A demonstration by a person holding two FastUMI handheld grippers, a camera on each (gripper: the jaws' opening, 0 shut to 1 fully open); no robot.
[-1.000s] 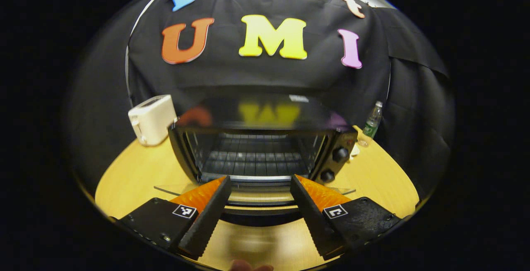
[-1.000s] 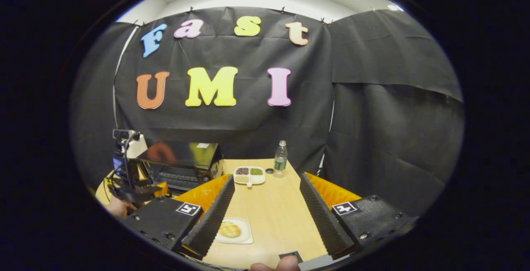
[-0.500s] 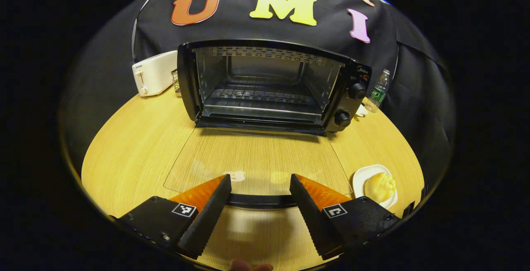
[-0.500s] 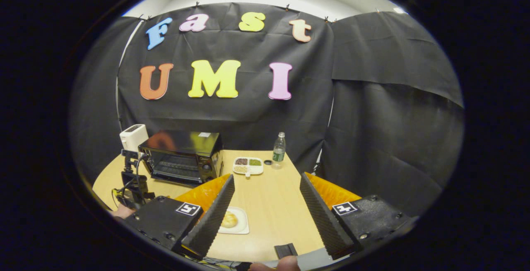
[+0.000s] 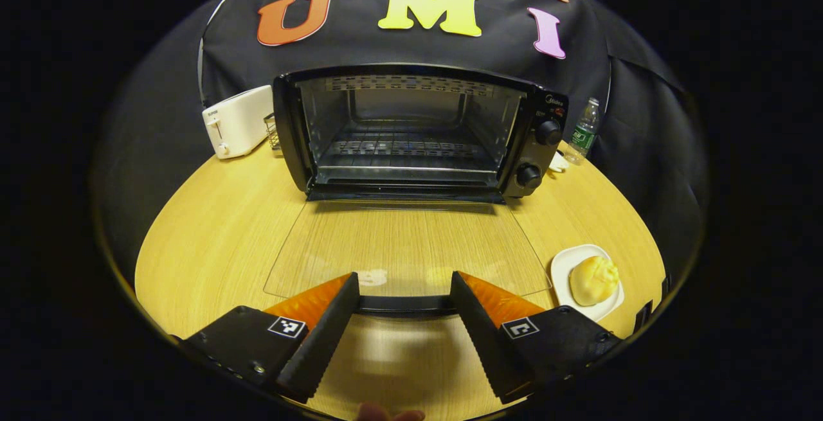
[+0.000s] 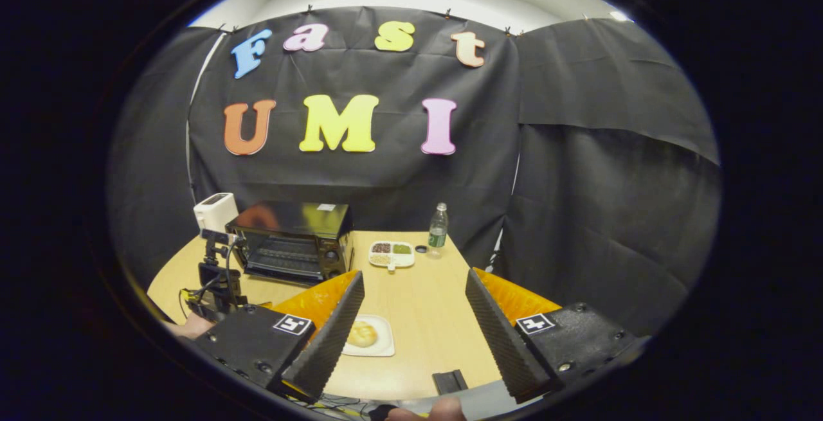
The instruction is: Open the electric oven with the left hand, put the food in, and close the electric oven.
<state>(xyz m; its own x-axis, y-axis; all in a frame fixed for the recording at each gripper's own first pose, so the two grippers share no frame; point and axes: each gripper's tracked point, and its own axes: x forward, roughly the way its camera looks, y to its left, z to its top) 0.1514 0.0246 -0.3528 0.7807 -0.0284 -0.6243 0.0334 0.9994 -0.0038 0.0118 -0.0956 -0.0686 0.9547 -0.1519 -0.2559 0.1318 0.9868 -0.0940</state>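
**Oven door down, food pickup next**

With the glass door (image 5: 405, 247) lying flat on the table (image 5: 212, 228), the opening step looks done. Left gripper (image 5: 404, 318) has its jaws spread either side of the door handle (image 5: 404, 305), not pinching it. Right gripper (image 6: 415, 334) hangs with jaws apart, holding nothing. Bun (image 5: 594, 279) sits on a white plate (image 5: 566, 267), just right of the door's front corner. Next move likely needs the right gripper down onto the bun. Electric oven (image 5: 418, 132) mouth faces the left gripper; its long axis runs left-right.
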